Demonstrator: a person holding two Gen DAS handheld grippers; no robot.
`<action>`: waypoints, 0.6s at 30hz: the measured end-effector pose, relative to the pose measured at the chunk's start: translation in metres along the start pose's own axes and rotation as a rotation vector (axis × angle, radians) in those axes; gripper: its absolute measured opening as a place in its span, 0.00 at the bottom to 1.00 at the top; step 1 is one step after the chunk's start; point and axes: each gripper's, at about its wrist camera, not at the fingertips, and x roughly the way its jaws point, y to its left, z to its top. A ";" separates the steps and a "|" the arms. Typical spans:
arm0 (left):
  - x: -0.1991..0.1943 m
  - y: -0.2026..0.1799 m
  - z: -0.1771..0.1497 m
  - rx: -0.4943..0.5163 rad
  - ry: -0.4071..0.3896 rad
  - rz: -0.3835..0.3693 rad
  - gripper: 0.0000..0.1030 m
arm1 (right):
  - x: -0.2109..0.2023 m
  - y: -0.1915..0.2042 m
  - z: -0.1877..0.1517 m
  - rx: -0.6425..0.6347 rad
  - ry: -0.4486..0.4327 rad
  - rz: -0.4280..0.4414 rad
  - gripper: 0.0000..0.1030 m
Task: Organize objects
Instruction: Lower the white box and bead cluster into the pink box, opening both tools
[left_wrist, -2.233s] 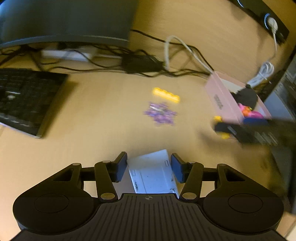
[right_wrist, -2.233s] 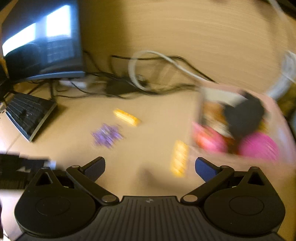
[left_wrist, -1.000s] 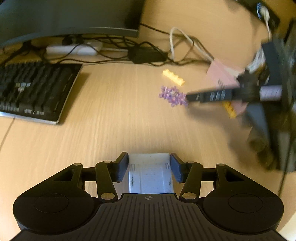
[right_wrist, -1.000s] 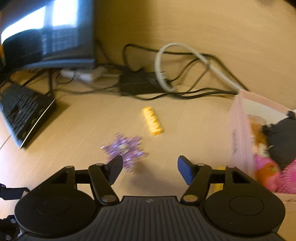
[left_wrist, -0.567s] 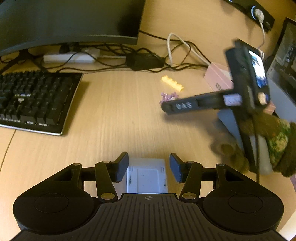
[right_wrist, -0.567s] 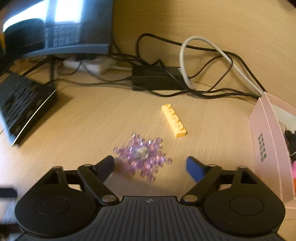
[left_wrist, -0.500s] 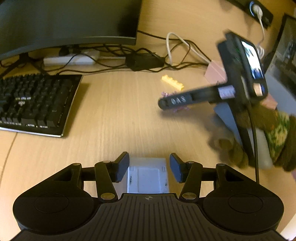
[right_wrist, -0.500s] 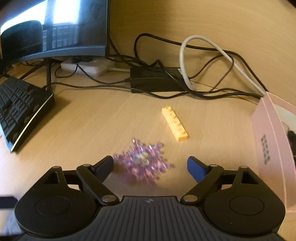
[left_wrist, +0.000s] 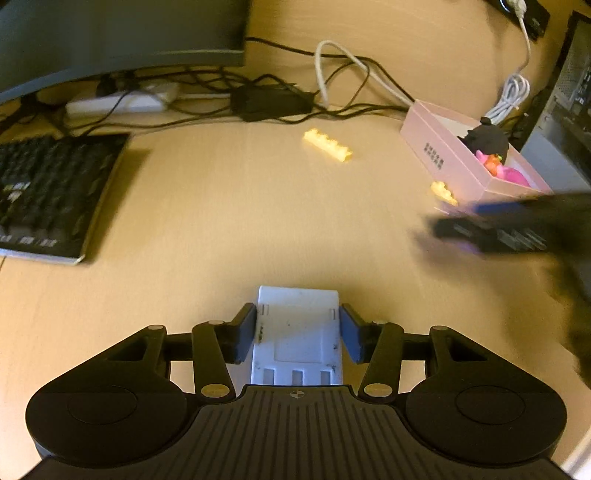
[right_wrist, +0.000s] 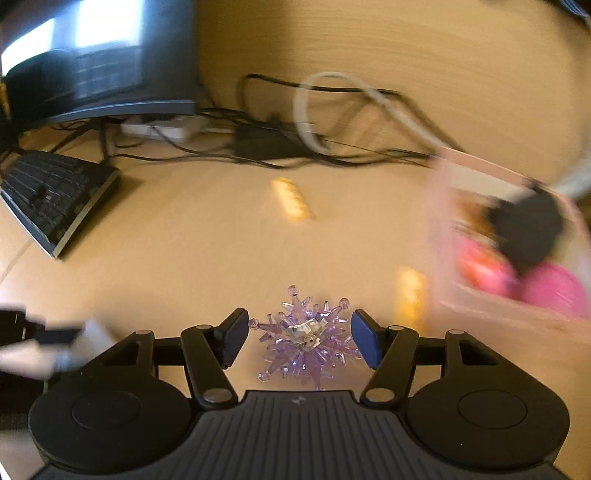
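Closing around a purple star (right_wrist: 306, 338), the right gripper (right_wrist: 300, 341) has the spiky toy squarely between its fingers; the star's tips reach almost to both pads, but whether they press on it cannot be told. From the star, a yellow brick (right_wrist: 291, 199) lies at 12 o'clock on the desk (right_wrist: 192, 240), a second brick (right_wrist: 410, 291) at 2 o'clock just beside the pink box (right_wrist: 443, 229), which holds pink and black toys. The left gripper (left_wrist: 297, 334) is clamped at a middling width on a white block (left_wrist: 297, 328), its pads flat against the block's two sides. In its view the pink box (left_wrist: 439, 155) sits at 2 o'clock, the keyboard (left_wrist: 48, 192) at 10 o'clock.
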 end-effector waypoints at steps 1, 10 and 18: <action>0.005 -0.007 0.004 0.011 -0.001 -0.004 0.51 | -0.012 -0.010 -0.008 0.008 -0.003 -0.029 0.60; -0.008 -0.064 0.027 0.030 -0.099 -0.167 0.51 | -0.080 -0.083 -0.064 0.053 0.016 -0.130 0.60; -0.035 -0.113 0.052 0.099 -0.038 -0.289 0.51 | -0.127 -0.119 -0.102 0.051 -0.027 -0.126 0.60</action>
